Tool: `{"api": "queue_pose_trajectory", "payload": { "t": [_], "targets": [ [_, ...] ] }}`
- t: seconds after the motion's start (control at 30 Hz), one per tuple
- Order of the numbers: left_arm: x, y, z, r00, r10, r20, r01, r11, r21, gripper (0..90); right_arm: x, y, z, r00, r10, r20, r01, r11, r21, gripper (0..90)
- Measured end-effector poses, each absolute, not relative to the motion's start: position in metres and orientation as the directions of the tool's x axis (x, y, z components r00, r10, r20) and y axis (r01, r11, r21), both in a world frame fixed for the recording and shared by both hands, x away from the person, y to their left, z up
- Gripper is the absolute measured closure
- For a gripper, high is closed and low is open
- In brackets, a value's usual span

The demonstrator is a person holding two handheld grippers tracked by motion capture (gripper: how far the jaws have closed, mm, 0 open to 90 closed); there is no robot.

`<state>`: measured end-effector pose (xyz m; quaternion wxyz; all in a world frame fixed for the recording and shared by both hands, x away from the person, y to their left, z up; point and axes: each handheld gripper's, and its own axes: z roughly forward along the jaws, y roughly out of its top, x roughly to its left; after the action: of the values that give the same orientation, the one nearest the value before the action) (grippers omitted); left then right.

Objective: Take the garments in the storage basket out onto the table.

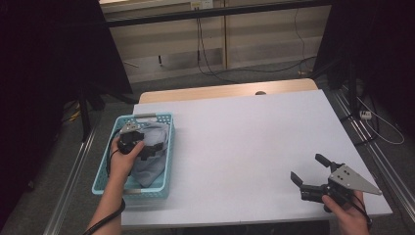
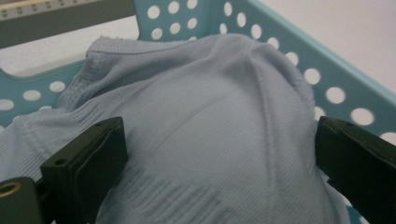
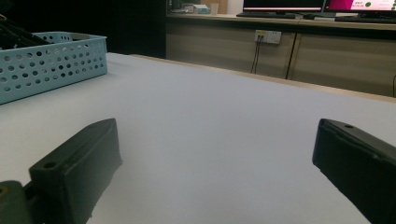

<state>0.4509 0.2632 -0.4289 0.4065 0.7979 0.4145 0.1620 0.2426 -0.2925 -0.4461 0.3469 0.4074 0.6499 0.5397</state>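
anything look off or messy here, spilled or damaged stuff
Nothing stands out. The pale blue garment lies bunched inside the turquoise basket, which sits level on the white table. The left gripper is open over the cloth; the right gripper is open above bare tabletop.

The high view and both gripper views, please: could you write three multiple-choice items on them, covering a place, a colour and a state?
1. Where does the pale garment lie?
A. In the basket
B. At the table's middle
C. On the floor

2. What colour is the basket?
A. Red
B. Turquoise
C. Black

3. How does the left gripper stand?
A. Shut on the garment
B. Open, fingers either side of the garment
C. Lying on the table

Answers: 1 A, the basket's holed walls surround the cloth. 2 B, its walls show turquoise. 3 B, the left gripper view shows both fingers apart, the fabric bulging between them.
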Motion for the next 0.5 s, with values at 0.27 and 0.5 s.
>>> {"api": "queue_pose_trajectory", "payload": {
  "t": [0.27, 0.5],
  "targets": [
    [0.455, 0.261, -0.440, 0.620, 0.781, -0.068, 0.549, -0.371, 0.749, 0.0, 0.242, -0.293, -0.446, -0.428, 0.904, -0.011, 0.155, 0.085, 0.984, 0.4],
    [0.455, 0.250, -0.449, 0.678, 0.728, 0.100, 0.500, -0.556, 0.664, 0.0, 0.242, -0.292, -0.446, -0.428, 0.904, -0.012, 0.157, 0.087, 0.984, 0.4]
  ]
}}
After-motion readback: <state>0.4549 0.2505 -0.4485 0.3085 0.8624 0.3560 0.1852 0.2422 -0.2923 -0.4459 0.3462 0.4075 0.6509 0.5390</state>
